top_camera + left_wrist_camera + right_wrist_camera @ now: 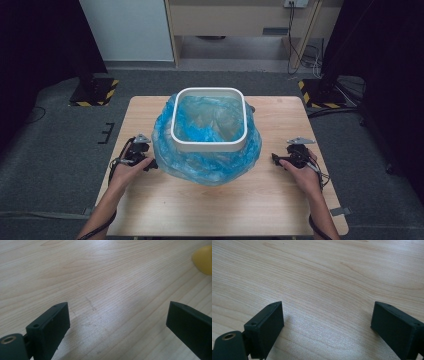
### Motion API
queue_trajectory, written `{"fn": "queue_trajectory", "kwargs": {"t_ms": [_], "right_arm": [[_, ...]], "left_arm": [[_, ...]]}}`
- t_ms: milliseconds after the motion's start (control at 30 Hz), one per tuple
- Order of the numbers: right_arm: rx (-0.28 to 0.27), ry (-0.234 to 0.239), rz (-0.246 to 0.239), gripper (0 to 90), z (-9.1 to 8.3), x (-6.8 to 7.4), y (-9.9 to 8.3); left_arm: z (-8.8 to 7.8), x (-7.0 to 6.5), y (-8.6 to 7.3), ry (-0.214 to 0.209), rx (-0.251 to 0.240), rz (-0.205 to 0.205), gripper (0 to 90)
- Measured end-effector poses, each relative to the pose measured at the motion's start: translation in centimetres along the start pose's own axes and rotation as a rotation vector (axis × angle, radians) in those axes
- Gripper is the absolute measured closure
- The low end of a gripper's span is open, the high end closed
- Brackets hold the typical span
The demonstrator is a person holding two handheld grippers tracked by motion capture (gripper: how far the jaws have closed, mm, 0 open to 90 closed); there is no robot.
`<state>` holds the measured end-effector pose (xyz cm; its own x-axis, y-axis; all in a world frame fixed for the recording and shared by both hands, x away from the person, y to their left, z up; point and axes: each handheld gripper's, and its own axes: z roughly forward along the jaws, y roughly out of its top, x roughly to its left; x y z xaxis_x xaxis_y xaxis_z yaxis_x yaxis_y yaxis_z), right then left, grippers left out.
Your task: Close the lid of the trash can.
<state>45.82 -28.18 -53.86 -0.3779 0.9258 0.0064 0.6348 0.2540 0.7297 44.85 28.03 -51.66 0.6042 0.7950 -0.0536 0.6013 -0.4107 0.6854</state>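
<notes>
White bin [209, 145] lined with blue bag [207, 167]

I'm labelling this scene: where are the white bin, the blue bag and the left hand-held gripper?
white bin [209, 145], high view, near rim.
blue bag [210, 170], high view, plastic draped below the bin's front.
left hand-held gripper [151, 165], high view, between its jaw tips, beside the bag.

Bare table [200, 210] lies open along the near edge; bin [209, 145] with blue bag [210, 167] blocks the middle.
</notes>
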Motion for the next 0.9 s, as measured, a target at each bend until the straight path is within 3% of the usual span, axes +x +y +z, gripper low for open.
{"fn": "queue_trajectory", "kwargs": {"t_ms": [333,900], "right_arm": [[0.000,-0.002,-0.001,11.0,0.0,0.0,0.0],[0.001,-0.002,0.000,11.0,0.0,0.1,0.0]], "left_arm": [[0.9,-0.4,-0.4,0.045,0.024,0.009,4.1],[1.5,-0.7,-0.9,0.048,0.017,0.025,0.0]]}}
